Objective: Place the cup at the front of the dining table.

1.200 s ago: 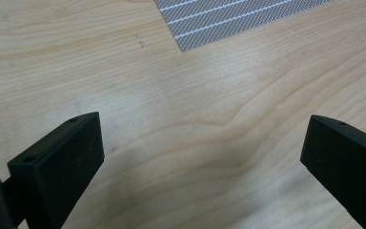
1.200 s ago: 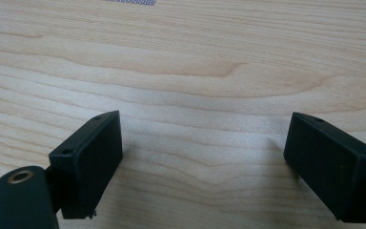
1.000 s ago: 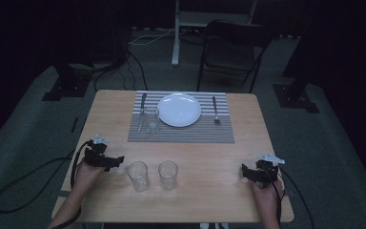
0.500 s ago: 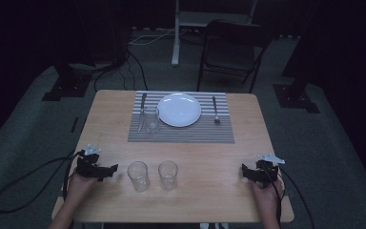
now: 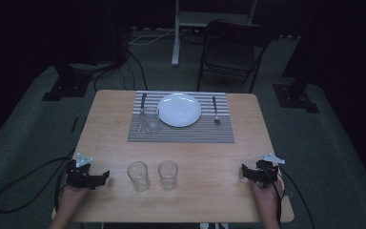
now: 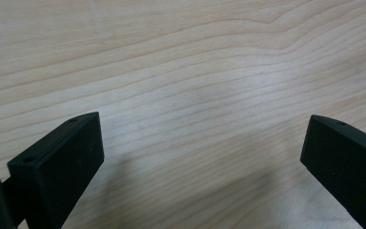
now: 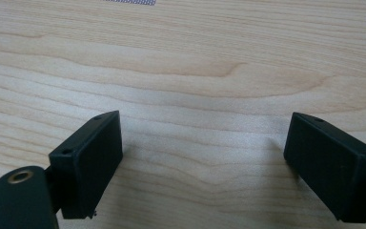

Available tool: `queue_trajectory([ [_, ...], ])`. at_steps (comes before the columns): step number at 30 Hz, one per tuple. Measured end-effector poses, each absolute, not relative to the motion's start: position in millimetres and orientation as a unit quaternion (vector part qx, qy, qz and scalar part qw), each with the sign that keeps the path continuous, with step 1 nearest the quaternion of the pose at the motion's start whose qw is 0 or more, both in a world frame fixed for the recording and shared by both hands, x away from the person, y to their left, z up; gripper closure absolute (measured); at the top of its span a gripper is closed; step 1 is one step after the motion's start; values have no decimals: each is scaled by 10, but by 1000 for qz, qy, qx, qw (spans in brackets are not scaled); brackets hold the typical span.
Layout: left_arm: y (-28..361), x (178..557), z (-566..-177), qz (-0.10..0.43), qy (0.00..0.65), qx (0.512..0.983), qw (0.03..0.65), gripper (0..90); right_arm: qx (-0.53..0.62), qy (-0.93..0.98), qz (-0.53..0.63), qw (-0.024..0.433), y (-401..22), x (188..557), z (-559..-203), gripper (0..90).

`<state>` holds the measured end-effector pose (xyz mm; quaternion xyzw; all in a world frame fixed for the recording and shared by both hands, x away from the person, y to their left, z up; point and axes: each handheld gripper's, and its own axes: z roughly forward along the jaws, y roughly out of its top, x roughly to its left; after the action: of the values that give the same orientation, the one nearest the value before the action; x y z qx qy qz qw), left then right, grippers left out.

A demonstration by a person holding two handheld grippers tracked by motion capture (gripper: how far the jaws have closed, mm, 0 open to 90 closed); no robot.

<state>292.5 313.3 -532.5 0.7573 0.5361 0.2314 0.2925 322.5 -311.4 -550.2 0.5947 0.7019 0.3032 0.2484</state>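
Nearest the person, both grippers sit low over the desk (image 5: pixel 100 124) at its front edge. The left gripper (image 5: pixel 106 177) has its jaws spread wide over bare wood, nothing between them, and points toward the two empty glasses standing near it. The right gripper (image 5: pixel 243 172), equally wide and empty, rests well apart at the front right corner.

Just past the left gripper stands the left glass (image 5: pixel 137 175), upright, with the right glass (image 5: pixel 167 174) just beside it, apart from each other. Farther back lies the striped placemat (image 5: pixel 181 135), carrying a third glass (image 5: pixel 151 119) at its left, a knife (image 5: pixel 142 106), a white plate (image 5: pixel 179 109) in the middle and a fork (image 5: pixel 215 109) at the right. Beyond the desk is a folding chair (image 5: pixel 231 50).

This looks like a pause between placements: one glass is set, two wait. The next move likely calls for the left gripper to reach for the left glass, straddle its wall squarely and close gently without nudging its neighbour.
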Motion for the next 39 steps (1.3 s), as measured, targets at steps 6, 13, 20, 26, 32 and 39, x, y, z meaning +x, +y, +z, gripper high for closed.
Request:
queue_trajectory([
  [6,3187,2843,-5352,234,550,745,295,12,595,702,303,248,-3115,3225,-5502,126],
  [13,3217,2746,-5374,254,553,740,287,12,595,702,303,249,-3115,3225,-5502,126],
  [20,3278,2639,-5387,255,566,730,285,12,595,702,303,248,-3114,3225,-5502,126],
  [26,3296,2593,-5411,264,568,728,280,12,595,702,303,248,-3114,3225,-5502,126],
  [32,3336,2504,-5413,268,573,721,284,12,595,702,303,248,-3115,3226,-5502,126],
  [39,3388,2396,-5413,270,573,717,290,12,595,702,303,248,-3115,3225,-5502,126],
])
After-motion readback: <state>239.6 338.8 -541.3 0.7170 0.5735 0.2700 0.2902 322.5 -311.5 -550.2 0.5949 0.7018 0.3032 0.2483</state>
